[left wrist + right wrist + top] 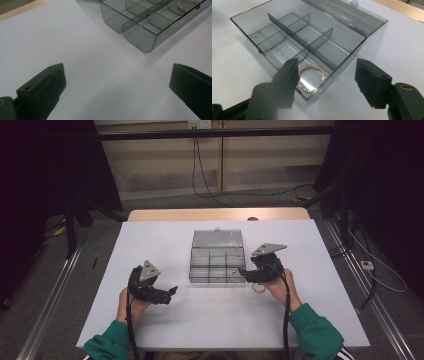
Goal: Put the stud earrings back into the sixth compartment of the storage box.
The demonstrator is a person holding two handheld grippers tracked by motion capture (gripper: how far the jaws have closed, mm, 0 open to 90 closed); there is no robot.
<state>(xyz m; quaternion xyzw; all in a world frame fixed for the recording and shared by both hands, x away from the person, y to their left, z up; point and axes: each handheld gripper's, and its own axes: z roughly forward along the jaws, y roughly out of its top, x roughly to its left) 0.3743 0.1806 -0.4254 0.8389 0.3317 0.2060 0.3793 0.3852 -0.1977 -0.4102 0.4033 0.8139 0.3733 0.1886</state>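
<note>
Fig.: gold bracelets being sorted into a divided box; risks and bracelet-to-finger layout, view by view.
High view: right gripper [243, 272] at near right corner of the smoky clear plastic compartment box [218, 263] on the white tabletop [165, 245]; a second gold ring bracelet [258, 288] lies outside, just beside the right hand. Risk: hand may sweep it or nudge the box. Left gripper [172, 291] well apart from box.
Left gripper view: fingers wide apart, nothing betw. them; box corner ahead.
Right gripper view: fingers apart, empty; beaded gold bracelet [310, 77] lies in the nearest compartment, just beyond left finger [287, 80], partly hidden by it. Risk: finger may catch the box wall [322, 88].
</note>
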